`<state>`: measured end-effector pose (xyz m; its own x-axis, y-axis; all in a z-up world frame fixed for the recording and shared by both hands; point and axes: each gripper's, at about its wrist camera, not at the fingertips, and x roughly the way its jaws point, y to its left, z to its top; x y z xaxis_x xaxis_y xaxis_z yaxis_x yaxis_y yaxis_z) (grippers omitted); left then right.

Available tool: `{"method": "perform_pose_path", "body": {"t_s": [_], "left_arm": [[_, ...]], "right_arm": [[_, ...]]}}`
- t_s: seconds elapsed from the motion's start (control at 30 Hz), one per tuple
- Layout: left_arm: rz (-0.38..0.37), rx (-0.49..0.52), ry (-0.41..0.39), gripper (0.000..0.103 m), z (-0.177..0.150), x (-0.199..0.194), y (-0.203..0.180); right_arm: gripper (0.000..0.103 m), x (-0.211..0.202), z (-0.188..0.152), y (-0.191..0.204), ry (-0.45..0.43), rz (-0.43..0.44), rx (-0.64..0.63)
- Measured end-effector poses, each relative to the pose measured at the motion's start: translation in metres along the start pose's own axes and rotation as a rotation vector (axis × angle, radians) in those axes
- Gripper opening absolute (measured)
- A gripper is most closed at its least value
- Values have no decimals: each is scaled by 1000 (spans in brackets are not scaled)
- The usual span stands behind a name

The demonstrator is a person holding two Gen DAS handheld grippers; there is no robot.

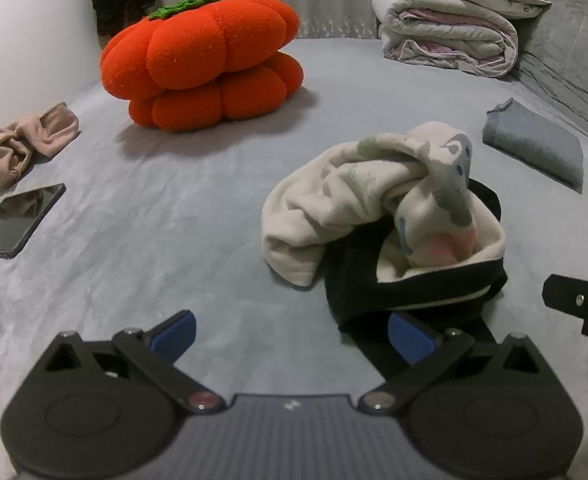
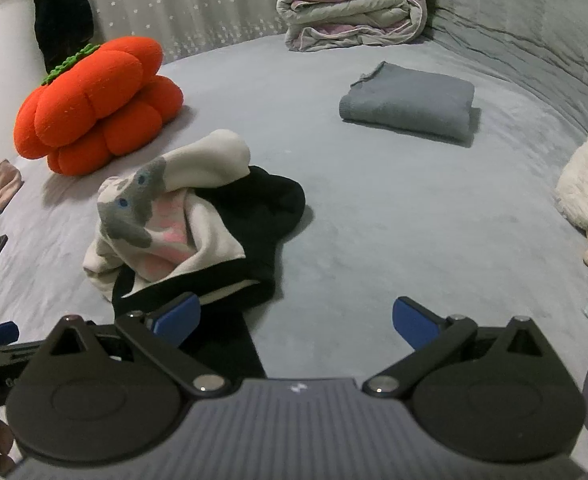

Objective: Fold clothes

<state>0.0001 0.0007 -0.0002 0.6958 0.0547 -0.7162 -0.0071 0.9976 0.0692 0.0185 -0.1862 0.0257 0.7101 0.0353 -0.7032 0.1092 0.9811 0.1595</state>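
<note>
Now we hold our left gripper [image 1: 290, 336] and right gripper [image 2: 296, 322] wide open, with nothing in them. The crumpled cream and black garment [image 1: 378, 216] lies bunched on the grey bed [image 1: 182, 208], just ahead. We should probably pinch two edges and spread it flat first.

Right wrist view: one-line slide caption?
Open right gripper poised over the crumpled cream-and-black garment on the grey bed, folded grey cloth beyond.
</note>
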Motion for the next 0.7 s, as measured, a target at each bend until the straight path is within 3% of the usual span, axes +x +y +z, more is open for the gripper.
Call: {"method": "perform_pose_path", "body": {"t_s": [0.23,0.7], "left_arm": [[-4,-10,6,103,1,2,4],[31,-19,10,103,1,5,10]], "right_arm": [[103,3,3,3,0,1,-8],[103,1,-2,18,-36,-81,-84]]}}
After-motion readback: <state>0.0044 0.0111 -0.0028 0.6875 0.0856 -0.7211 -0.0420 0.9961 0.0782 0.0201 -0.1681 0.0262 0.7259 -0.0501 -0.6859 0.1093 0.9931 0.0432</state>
